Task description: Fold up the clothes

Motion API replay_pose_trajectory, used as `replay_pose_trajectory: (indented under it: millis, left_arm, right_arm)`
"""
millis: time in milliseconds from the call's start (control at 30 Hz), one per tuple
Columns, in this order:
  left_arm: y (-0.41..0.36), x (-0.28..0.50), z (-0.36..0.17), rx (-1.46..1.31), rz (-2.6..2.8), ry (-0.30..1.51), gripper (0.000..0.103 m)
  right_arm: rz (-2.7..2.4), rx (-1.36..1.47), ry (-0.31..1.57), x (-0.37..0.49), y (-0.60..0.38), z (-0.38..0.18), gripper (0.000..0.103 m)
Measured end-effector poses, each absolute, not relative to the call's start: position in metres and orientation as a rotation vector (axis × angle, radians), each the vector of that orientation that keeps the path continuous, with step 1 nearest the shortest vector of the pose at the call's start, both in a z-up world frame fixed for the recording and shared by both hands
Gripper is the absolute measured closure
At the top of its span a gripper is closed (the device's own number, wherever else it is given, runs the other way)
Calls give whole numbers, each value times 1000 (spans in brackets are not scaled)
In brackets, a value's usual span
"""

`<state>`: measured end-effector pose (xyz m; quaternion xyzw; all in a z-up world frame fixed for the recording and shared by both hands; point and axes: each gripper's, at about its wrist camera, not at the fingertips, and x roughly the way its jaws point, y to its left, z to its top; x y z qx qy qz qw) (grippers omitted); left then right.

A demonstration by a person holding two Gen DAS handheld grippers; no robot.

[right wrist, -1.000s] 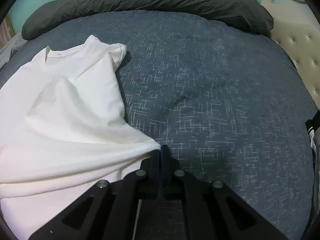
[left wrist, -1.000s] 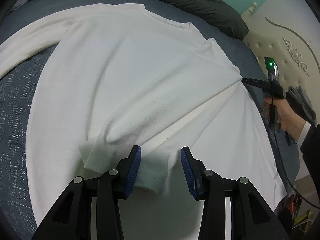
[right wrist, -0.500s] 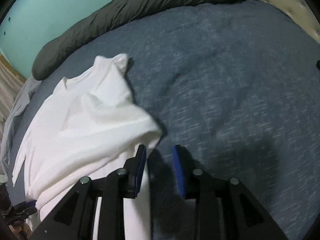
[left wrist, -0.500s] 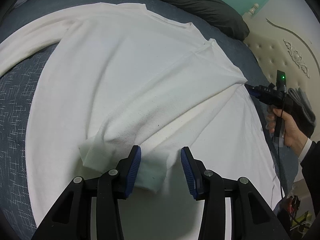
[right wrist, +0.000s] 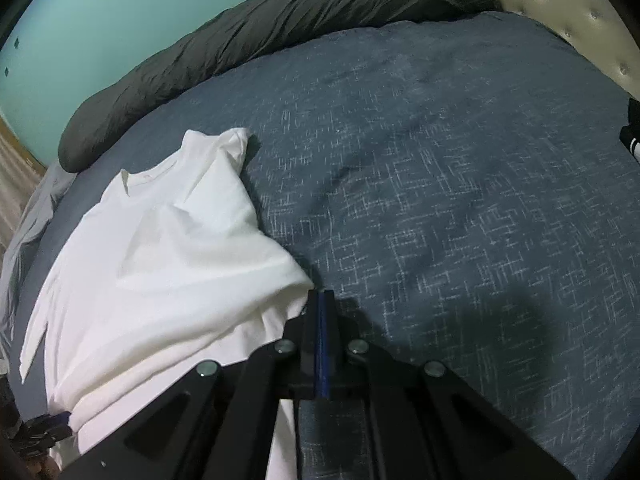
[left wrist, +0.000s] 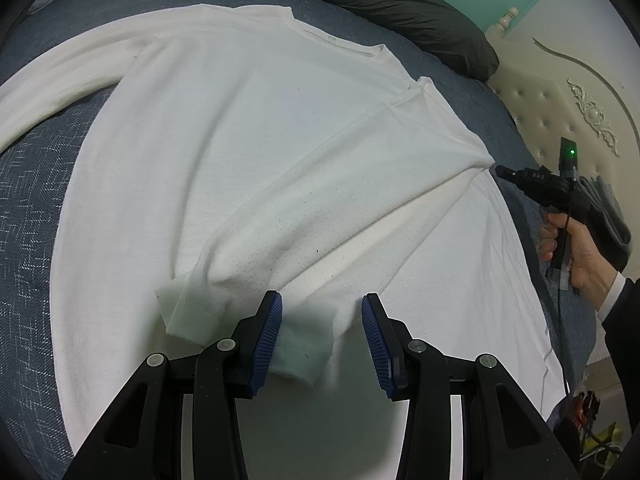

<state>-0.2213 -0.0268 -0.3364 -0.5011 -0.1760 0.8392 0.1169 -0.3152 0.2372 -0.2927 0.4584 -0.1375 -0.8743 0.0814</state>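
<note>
A white long-sleeved shirt [left wrist: 248, 152] lies spread on the blue bedspread [left wrist: 28, 184]. Its right sleeve is folded across the body, with the cuff [left wrist: 244, 328] near me. My left gripper [left wrist: 322, 322] is open and empty, its blue pads just above the cuff. My right gripper [left wrist: 505, 173] shows at the shirt's right edge, at the sleeve fold. In the right wrist view the right gripper [right wrist: 323, 300] is shut with nothing between its pads, its tip touching the fold of the shirt [right wrist: 160, 256].
A dark grey duvet [left wrist: 380, 4] lies rolled along the far edge of the bed, also in the right wrist view [right wrist: 280, 36]. A cream padded headboard [left wrist: 560, 92] stands at the right. Grey folded cloth [left wrist: 608, 216] lies behind the right hand.
My right gripper let go of the shirt's sleeve fold, opened, then shut empty beside it. The fold settled onto the bed. My left gripper stayed open over the cuff.
</note>
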Motion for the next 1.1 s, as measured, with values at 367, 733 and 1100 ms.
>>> replay_pose_trajectory:
  millis: [367, 733, 1100]
  left_arm:
    - [-27, -221, -336, -1466, 2453, -516, 57]
    - [-27, -221, -335, -1470, 2451, -518, 57]
    - [-29, -224, -335, -1471, 2448, -518, 57]
  right_arm:
    - [-2528, 1394, -396, -318, 214, -306, 79]
    - [-2567, 1320, -487, -308, 234, -296, 101]
    - [-2483, 1439, -796, -312, 260, -320, 99]
